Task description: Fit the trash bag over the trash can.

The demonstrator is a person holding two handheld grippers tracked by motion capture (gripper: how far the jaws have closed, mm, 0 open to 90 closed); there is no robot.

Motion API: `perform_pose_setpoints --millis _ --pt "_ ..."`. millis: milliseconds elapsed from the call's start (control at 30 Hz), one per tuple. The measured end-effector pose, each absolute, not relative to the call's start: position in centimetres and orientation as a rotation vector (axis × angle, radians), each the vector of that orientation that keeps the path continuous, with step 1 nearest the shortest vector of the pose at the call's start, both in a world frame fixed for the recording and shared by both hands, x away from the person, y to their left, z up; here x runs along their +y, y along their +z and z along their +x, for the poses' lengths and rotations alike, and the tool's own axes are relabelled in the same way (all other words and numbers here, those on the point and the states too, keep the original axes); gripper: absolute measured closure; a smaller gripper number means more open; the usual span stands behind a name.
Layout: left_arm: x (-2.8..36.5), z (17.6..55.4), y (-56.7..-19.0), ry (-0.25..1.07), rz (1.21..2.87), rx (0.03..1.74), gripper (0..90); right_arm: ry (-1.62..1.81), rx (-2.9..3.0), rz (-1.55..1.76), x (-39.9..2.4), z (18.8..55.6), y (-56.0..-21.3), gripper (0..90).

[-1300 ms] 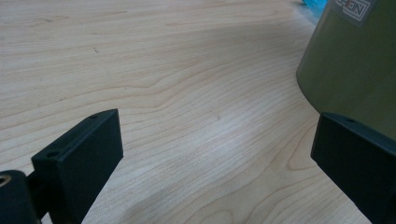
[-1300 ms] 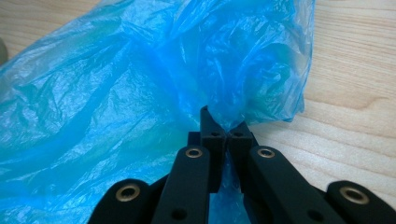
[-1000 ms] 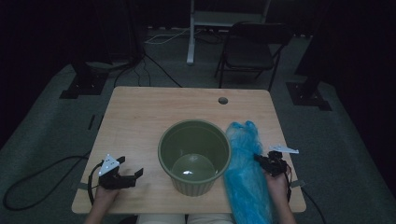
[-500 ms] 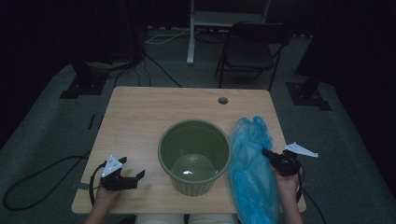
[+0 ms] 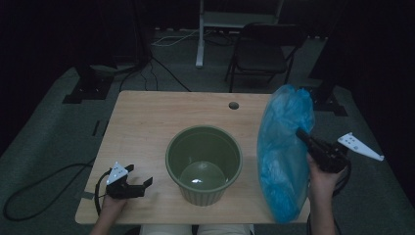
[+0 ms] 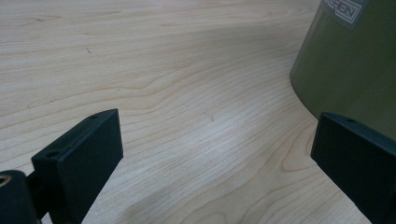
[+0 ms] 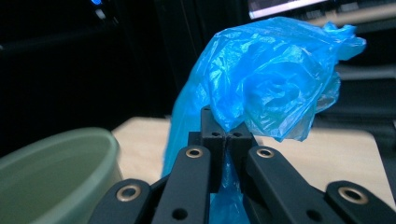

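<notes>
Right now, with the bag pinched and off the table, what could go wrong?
1. The right gripper pinches only a thin fold of the blue plastic bag; it could slip or tear.
2. The bag hangs close beside the green bin; swinging it over could snag the rim or nudge the bin.
3. The left gripper rests open, not steadying the bin.

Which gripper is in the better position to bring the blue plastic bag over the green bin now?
Probably the right gripper. Its jaws are shut on the blue plastic bag, which hangs beside the green bin. The left gripper rests open and empty on the table.
</notes>
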State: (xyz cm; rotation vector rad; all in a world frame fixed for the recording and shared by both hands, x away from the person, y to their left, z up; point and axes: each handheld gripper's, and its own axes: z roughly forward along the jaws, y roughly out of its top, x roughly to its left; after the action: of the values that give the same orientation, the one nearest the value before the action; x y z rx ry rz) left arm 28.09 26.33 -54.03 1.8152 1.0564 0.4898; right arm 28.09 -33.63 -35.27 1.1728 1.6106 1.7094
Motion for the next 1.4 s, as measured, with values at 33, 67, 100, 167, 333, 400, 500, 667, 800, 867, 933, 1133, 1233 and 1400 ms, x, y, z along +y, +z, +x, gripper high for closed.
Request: perform_pose_setpoints --millis 33,67,100,167,333,400,500,667,800,867,933,1133,1233,1400 --pt "26.3 28.1 -54.0 0.49 1.815 1.056 2.8 1.714 1.603 1.155 -33.5 28.1 -34.6 89.9" --pt "26.4 28.1 -54.0 0.478 1.813 1.058 2.8 1.718 1.598 1.13 -33.3 28.2 -33.8 89.8" --pt "26.4 28.1 -54.0 0.479 1.813 1.058 2.8 1.723 1.592 1.107 -33.0 28.3 -33.0 89.8" --pt "26.5 28.2 -54.0 0.476 1.81 1.06 2.8 1.739 1.578 1.074 -32.5 28.6 -31.6 89.9" --pt "26.5 28.2 -54.0 0.473 1.808 1.064 2.8 1.801 1.536 0.985 -31.3 29.5 -27.8 89.8" --pt "26.5 28.2 -54.0 0.475 1.811 1.062 2.8 1.83 1.511 0.942 -30.7 29.6 -25.9 89.9" --pt "26.4 28.2 -54.0 0.474 1.814 1.061 2.8 1.874 1.47 0.869 -29.7 29.7 -23.0 89.8" --pt "26.4 28.2 -54.0 0.475 1.816 1.061 2.8 1.966 1.431 0.759 -27.8 29.9 -18.8 89.8" --pt "26.4 28.2 -54.0 0.475 1.818 1.059 2.8 1.995 1.424 0.716 -26.5 30.1 -17.1 89.8" --pt "26.4 28.2 -54.0 0.475 1.819 1.058 2.8 2.029 1.425 0.68 -24.9 30.2 -15.9 89.8" --pt "26.4 28.2 -54.0 0.474 1.819 1.057 2.8 2.041 1.425 0.659 -23.8 30.3 -15.5 89.8" --pt "26.4 28.2 -54.0 0.47 1.823 1.055 2.8 2.095 1.432 0.634 -21.4 30.8 -16.3 89.8" --pt "26.5 28.3 -54.0 0.463 1.832 1.06 2.8 2.117 1.47 0.645 -19.6 31.7 -18.3 89.8" --pt "26.5 28.3 -54.0 0.459 1.834 1.066 2.8 2.148 1.523 0.665 -17.7 32.8 -20.9 89.8"
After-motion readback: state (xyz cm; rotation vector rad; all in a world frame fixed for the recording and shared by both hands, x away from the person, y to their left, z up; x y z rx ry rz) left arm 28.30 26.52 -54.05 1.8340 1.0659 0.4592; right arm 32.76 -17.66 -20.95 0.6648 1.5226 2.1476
